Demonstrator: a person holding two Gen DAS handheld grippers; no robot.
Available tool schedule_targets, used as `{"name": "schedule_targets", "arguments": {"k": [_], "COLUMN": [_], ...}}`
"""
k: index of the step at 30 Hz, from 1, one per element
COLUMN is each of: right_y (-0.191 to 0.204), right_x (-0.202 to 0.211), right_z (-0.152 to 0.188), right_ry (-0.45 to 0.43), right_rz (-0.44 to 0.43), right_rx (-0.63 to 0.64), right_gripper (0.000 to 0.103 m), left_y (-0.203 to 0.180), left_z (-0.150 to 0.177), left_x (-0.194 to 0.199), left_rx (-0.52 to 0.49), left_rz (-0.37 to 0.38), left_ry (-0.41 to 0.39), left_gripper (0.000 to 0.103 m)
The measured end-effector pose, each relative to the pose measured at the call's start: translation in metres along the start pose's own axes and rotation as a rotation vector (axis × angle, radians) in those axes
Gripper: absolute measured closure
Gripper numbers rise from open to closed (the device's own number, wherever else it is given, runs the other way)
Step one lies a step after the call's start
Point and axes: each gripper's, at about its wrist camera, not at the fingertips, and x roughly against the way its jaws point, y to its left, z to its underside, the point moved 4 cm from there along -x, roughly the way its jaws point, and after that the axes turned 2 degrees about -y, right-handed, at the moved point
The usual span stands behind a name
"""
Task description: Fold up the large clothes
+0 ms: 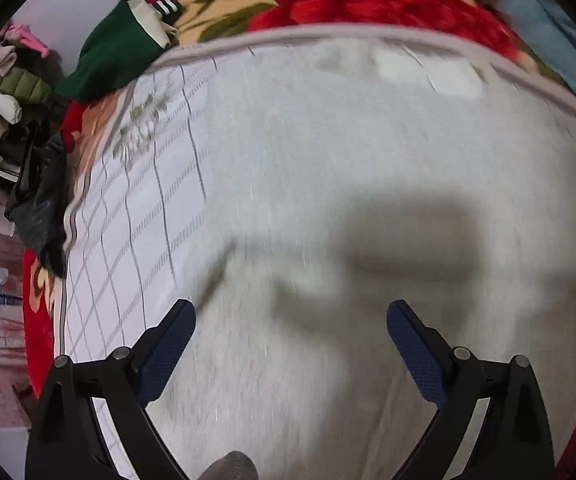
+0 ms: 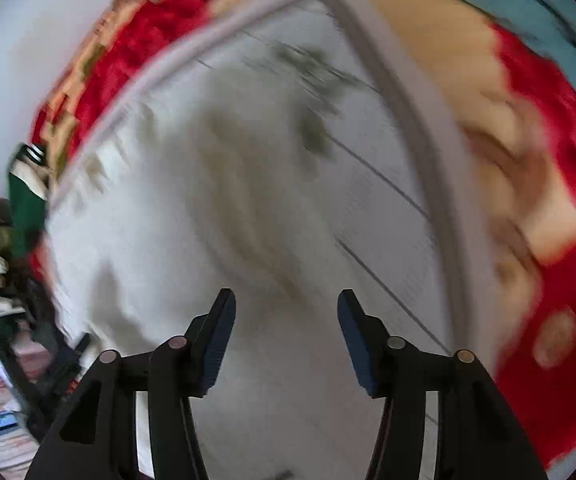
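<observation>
both wrist views angled down close over bed, sharing white garment (image 1: 328, 184) (image 2: 191, 220)

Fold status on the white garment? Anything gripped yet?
Done: the white garment lies spread on the checked sheet; no fold is clearly visible through the blur. In hand: nothing. The left gripper and right gripper hover over it with jaws open. Left: all folding, plus the green garment nearby.

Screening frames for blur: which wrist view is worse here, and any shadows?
Right wrist view: heavy motion smear across the white garment and red floral blanket; right gripper stays sharp. Left wrist view: milder blur, grid-lined mat readable; a dark shadow lies on the garment beyond the left gripper.
</observation>
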Motion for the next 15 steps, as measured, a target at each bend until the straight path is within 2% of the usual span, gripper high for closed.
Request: {"name": "schedule_targets", "arguments": {"k": [4,7,10,12,15], "right_y": [-0.05,-0.07,-0.067,-0.063,-0.056], "right_x": [-0.025,-0.053,-0.053,-0.052,-0.055], "right_z": [0.06,0.092,0.111,0.128,0.162], "right_ry": [0.124,0.203,0.146,0.14,0.172], "right_rz": [0.111,0.064,0.002,-0.001,-0.054], "right_rx": [0.009,-0.011,-0.051,-0.088,-0.186], "right_gripper": [0.045,0.047,0.096,0.096,0.097], "left_y": [-0.014,-0.02,-0.018,-0.011,0.008], "left_z": [0.057,0.087,0.104,0.111,0.12], "left_x": [-0.008,-0.022,-0.027,-0.025,-0.016], "left_rx": [-0.08,-0.129,-0.174,-0.189,-0.199], "left_rz": [-0.005,-0.022,-0.041,-0.047,-0.051], "left_ry": [0.082,0.124,0.131,0.128,0.119], "left_gripper": [0.005,0.005,0.005,0.005,0.005]}}
